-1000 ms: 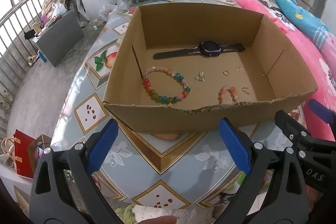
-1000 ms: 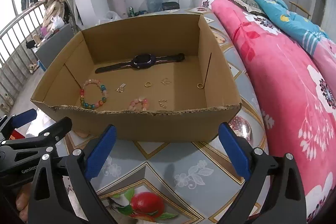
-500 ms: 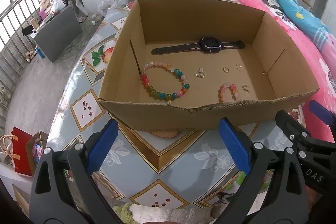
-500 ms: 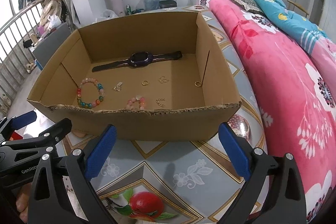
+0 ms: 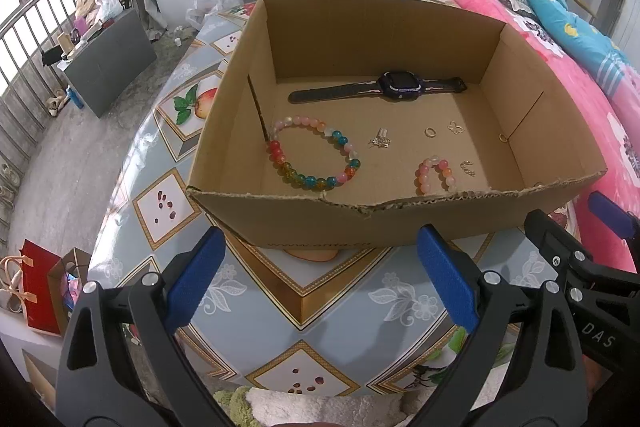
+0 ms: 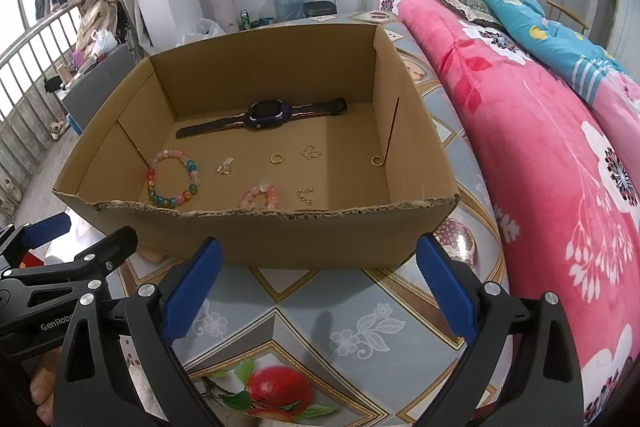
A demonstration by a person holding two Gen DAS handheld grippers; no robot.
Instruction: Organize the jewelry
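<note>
An open cardboard box [image 5: 360, 223] [image 6: 280, 239] stands on the patterned table. Inside lie a dark watch [image 5: 400, 85] [image 6: 268, 113], a multicoloured bead bracelet [image 5: 314, 157] [image 6: 172, 179], a small pink bead bracelet [image 5: 434, 173] [image 6: 260, 195], gold rings [image 5: 429, 131] [image 6: 376, 160], and small earrings and chain pieces [image 5: 380, 141] [image 6: 306, 195]. My left gripper [image 5: 320, 277] is open and empty, in front of the box's near wall. My right gripper [image 6: 316, 277] is open and empty, also in front of the box.
A pink flowered quilt [image 6: 560, 147] lies on the bed right of the table. The table edge [image 5: 120, 195] drops to the floor on the left, where a grey cabinet [image 5: 108, 59] and a red bag [image 5: 36, 287] stand.
Both grippers have risen slightly, so the views look more steeply into the box. Nothing in the box has moved.
</note>
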